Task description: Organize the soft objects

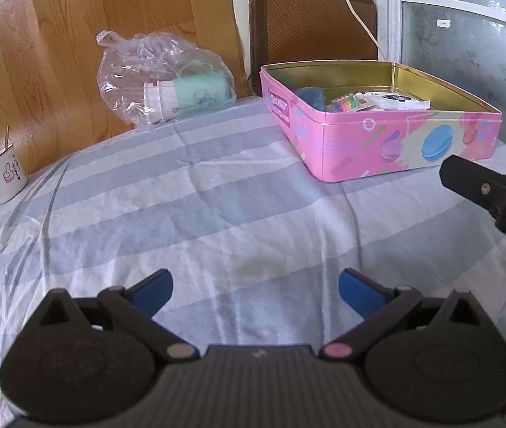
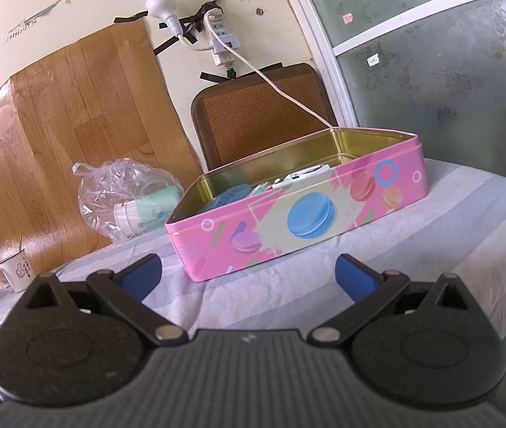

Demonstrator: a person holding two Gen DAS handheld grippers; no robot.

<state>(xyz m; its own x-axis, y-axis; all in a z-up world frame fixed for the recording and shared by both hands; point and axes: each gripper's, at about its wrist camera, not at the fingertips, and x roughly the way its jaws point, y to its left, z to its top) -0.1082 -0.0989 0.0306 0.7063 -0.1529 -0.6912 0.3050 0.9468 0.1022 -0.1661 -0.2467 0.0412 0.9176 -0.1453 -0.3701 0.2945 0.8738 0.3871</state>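
A pink tin box [image 1: 388, 146] with macaron prints stands open at the far right of the striped tablecloth; it also shows in the right wrist view [image 2: 288, 224]. Inside lie a blue soft item [image 1: 312, 94], coloured small pieces [image 1: 347, 102] and white cards [image 1: 395, 101]. My left gripper [image 1: 254, 290] is open and empty over bare cloth. My right gripper [image 2: 249, 276] is open and empty, just in front of the box's near wall. One of its black fingers [image 1: 481, 189] shows at the right edge of the left wrist view.
A clear plastic bag [image 1: 160, 75] holding a mint-green cup lies at the back of the table. A white enamel mug [image 1: 1, 178] stands at the far left edge. A brown chair back [image 1: 310, 21] is behind the box. A power strip [image 2: 219, 39] and cable hang on the wall.
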